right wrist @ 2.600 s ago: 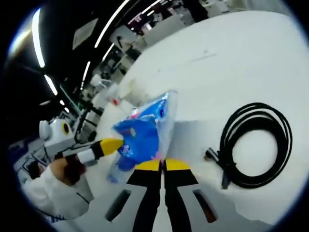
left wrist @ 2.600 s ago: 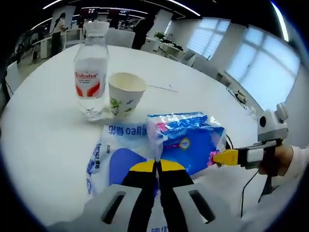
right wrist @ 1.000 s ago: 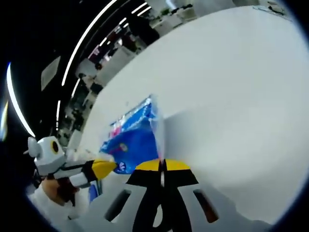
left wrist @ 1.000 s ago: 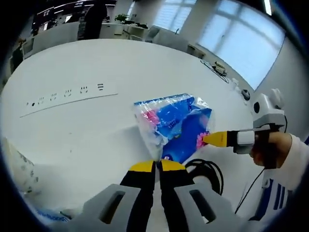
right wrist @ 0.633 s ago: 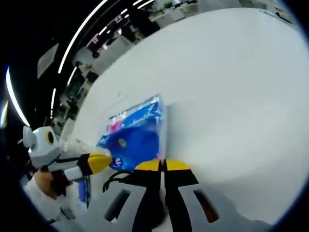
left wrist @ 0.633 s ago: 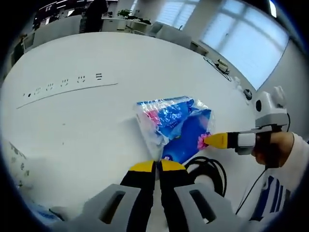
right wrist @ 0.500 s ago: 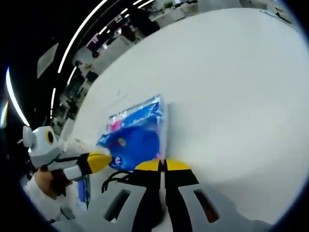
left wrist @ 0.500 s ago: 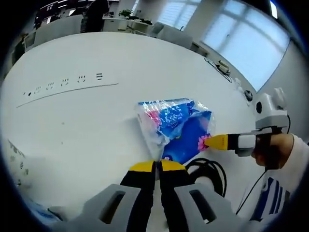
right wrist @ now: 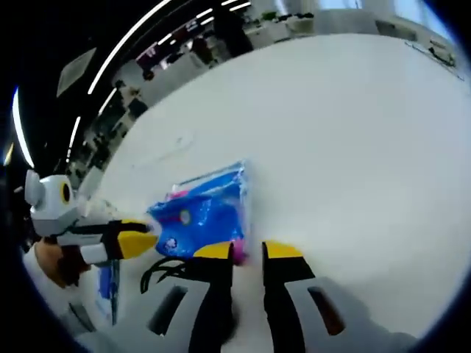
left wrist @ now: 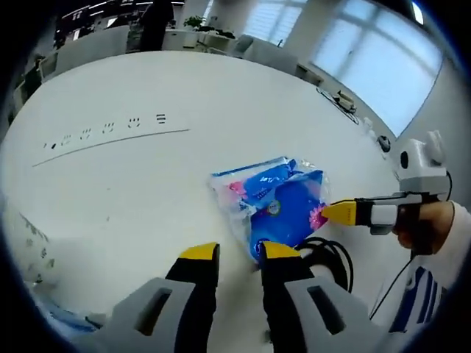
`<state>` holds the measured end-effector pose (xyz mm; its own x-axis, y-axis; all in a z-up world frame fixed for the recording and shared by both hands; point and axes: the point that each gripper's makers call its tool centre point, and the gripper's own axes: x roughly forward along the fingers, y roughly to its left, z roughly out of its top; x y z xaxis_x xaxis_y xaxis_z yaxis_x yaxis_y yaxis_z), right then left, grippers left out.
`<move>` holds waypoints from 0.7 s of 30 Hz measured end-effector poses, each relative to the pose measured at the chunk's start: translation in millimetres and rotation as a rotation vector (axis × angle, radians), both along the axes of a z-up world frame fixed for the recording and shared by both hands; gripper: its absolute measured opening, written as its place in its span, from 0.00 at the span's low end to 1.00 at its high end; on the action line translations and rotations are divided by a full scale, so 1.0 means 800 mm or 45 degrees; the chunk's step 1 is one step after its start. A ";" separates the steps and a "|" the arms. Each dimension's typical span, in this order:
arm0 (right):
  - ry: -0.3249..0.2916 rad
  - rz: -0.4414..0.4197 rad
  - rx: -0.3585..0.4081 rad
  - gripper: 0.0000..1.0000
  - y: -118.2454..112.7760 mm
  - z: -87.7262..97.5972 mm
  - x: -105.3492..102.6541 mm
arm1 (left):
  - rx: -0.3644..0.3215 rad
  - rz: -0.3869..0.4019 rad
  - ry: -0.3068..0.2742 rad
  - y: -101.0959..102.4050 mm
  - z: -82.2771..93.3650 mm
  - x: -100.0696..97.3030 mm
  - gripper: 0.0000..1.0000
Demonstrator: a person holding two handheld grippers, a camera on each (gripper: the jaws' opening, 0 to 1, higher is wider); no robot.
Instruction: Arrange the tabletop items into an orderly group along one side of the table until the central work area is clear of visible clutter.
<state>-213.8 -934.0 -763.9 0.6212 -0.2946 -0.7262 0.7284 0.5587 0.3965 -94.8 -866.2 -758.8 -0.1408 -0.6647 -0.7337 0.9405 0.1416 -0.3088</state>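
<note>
While both of my grippers hover over the white table (left wrist: 147, 88), a blue plastic packet (left wrist: 276, 207) lies flat on it just ahead of them. Its wrapper is clear at one end, printed blue and pink elsewhere; I cannot tell what is inside.

From the left gripper view, my left gripper (left wrist: 240, 254) has its yellow-tipped jaws parted, with bare table showing between them and nothing held. The packet sits just beyond the tips. My right gripper (left wrist: 340, 212) comes in from the right, its yellow tip at the packet's pink corner. Behind that gripper is my hand (left wrist: 430, 228) in a white sleeve. A coiled black cable (left wrist: 324, 254) lies just beside the packet, near the jaws.

From the right gripper view, the right gripper (right wrist: 248, 251) also has its jaws apart, empty, with the packet (right wrist: 202, 213) just in front. The left gripper (right wrist: 136, 241) reaches in from the left, and the cable (right wrist: 165, 271) lies beneath it.

Farther across the table runs a thin line with small markings (left wrist: 103, 131).
</note>
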 end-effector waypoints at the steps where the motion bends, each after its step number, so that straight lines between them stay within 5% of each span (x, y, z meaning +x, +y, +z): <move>1: -0.013 -0.001 -0.010 0.16 0.000 0.005 0.000 | -0.006 -0.001 -0.012 0.001 0.003 0.001 0.34; 8: -0.061 0.015 -0.069 0.40 0.008 0.028 -0.002 | -0.051 0.023 -0.076 0.014 0.030 0.008 0.60; 14: -0.187 0.030 -0.080 0.58 0.029 0.057 -0.002 | -0.098 0.032 -0.111 0.037 0.053 0.009 0.76; 18: -0.160 0.095 -0.054 0.77 0.051 0.062 -0.008 | -0.123 0.050 -0.141 0.058 0.066 0.011 0.89; 21: -0.155 0.131 -0.067 0.83 0.069 0.066 -0.013 | -0.126 0.054 -0.144 0.077 0.072 0.011 0.89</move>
